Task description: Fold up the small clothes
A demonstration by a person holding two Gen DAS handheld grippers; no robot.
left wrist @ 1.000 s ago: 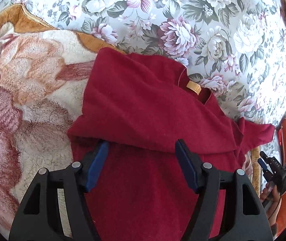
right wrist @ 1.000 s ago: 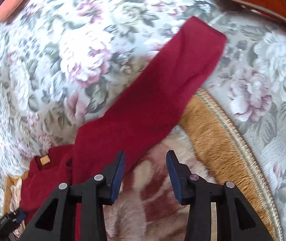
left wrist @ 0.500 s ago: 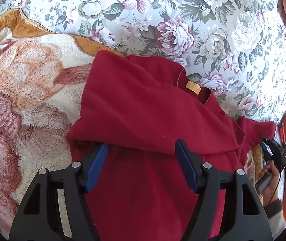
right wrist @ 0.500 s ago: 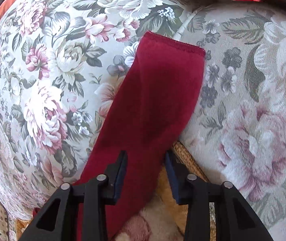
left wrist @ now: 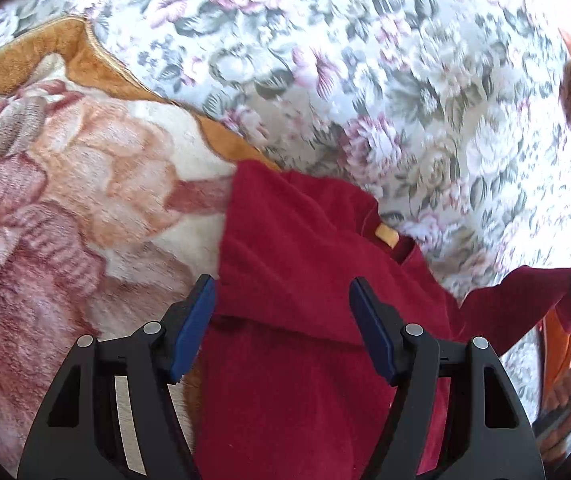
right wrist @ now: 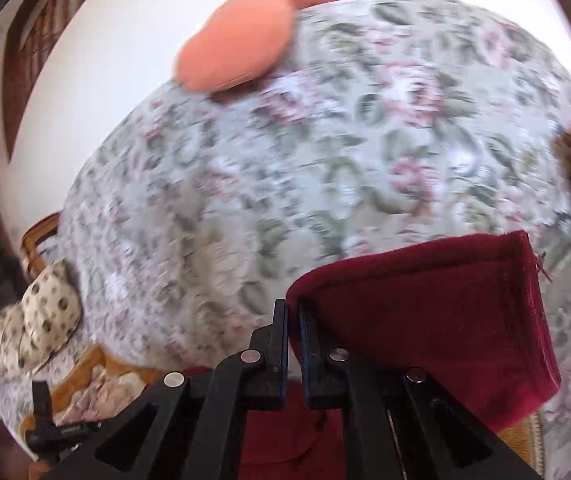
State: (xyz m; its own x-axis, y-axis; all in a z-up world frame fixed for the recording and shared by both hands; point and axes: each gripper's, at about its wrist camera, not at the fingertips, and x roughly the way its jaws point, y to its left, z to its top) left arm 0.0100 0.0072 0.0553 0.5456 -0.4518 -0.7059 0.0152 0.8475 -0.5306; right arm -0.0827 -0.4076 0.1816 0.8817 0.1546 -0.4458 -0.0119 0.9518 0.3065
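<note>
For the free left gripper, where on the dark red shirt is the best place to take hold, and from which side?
Probably the folded edge of the red shirt, lying between the open left gripper: come from the near side, low, since that layered edge lifts off the fabric beneath. The right gripper already pinches the sleeve.

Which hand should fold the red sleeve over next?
The right. Its gripper is shut on the sleeve and holds it off the bed. The left gripper is open over the shirt, gripping nothing.

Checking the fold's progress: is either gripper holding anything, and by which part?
The right gripper pinches the red garment's sleeve near its cuff end. The left gripper is open, holding nothing.
</note>
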